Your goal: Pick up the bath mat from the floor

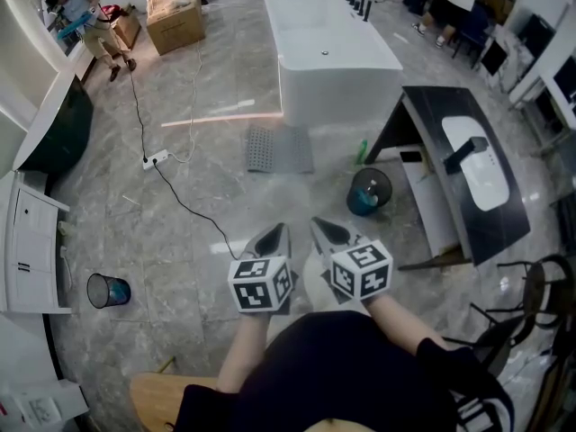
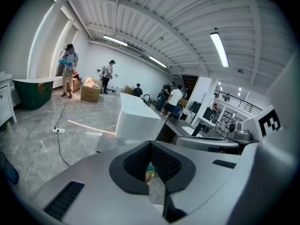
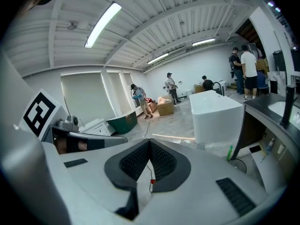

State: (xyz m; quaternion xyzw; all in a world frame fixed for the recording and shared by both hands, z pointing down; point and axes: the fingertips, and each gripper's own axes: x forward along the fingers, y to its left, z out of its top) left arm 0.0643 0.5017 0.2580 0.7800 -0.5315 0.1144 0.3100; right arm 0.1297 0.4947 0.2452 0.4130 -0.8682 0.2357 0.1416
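While left tool (image 1: 280, 229), right tool (image 1: 317, 223) both together, bath mat (image 1: 279, 148) beside bathtub (image 1: 333, 52), cable (image 1: 184, 207) near.

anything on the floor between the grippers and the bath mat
Nothing visible: bare floor lies between the left gripper, the right gripper and the bath mat. A black cable runs off left, a teal bin sits right.

The bath mat (image 1: 280, 148) lies on the floor (image 1: 207, 196) before the bathtub (image 1: 328, 48).
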